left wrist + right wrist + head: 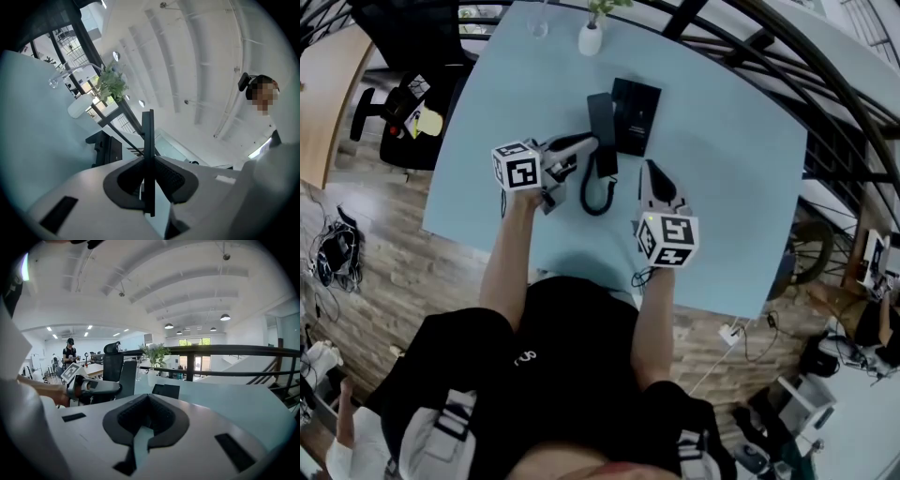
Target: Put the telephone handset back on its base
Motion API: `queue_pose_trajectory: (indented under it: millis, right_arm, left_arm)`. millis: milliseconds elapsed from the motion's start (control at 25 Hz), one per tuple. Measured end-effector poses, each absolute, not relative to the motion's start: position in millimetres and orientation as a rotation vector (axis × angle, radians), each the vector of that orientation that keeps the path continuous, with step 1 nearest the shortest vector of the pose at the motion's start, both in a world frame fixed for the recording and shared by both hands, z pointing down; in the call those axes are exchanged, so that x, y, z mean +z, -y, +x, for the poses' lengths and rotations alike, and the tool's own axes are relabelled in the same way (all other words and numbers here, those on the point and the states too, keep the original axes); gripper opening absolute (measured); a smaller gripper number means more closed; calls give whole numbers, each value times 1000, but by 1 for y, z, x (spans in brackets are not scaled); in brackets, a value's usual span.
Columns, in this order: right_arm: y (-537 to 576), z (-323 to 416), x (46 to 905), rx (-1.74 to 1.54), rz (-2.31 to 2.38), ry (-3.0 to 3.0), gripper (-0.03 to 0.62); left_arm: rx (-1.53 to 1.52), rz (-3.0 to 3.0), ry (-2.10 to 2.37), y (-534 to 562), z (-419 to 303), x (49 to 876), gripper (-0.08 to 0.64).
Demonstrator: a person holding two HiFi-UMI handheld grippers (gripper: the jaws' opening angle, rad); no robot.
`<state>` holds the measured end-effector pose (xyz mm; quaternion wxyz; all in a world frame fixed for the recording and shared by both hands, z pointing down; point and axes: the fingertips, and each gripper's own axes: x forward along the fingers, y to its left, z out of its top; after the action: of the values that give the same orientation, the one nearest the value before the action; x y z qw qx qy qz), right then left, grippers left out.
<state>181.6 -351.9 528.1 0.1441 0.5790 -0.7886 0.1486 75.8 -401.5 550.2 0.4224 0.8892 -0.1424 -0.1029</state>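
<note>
On the light blue table (722, 169) lies the black telephone base (636, 115). The black handset (602, 134) is just left of the base, and my left gripper (592, 142) is shut on it from the left. A coiled cord (598, 192) loops from the handset toward me. In the left gripper view the handset (148, 140) shows edge-on, clamped between the pads, with the base (105, 147) beyond. My right gripper (649, 169) hovers near the base's near right side, shut on nothing. In the right gripper view the handset (127, 377) stands upright left of the base (166, 390).
A white vase with a plant (591, 37) and a clear glass (537, 26) stand at the table's far edge. A black railing (225, 352) runs behind the table. Office chairs (394, 112) stand on the wooden floor to the left.
</note>
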Motion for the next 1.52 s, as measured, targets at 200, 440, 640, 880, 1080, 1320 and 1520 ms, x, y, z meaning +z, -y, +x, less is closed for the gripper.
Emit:
queue_pose_trajectory:
  millis: [200, 440, 640, 880, 1080, 1320, 1520]
  right_arm:
    - [367, 194, 535, 448, 1665, 2264, -6]
    - [384, 206, 549, 484, 1651, 2253, -6]
    - [386, 206, 566, 531, 1628, 2248, -6]
    - [394, 212, 583, 589, 1624, 2234, -6]
    - [399, 218, 591, 616, 1631, 2222, -6]
    - [397, 219, 599, 640, 1624, 2220, -6]
    - [395, 216, 598, 646, 1619, 2227, -6]
  left_arm:
    - [-208, 2227, 317, 433, 95, 563, 63]
    - [-77, 2226, 268, 458, 110, 593, 63]
    - [-5, 2236, 240, 466, 117, 608, 63]
    - [14, 2209, 221, 483, 119, 627, 63]
    - [55, 2207, 191, 491, 129, 634, 63]
    - [116, 2231, 191, 495, 129, 648, 72]
    - [272, 2367, 322, 498, 129, 656, 101]
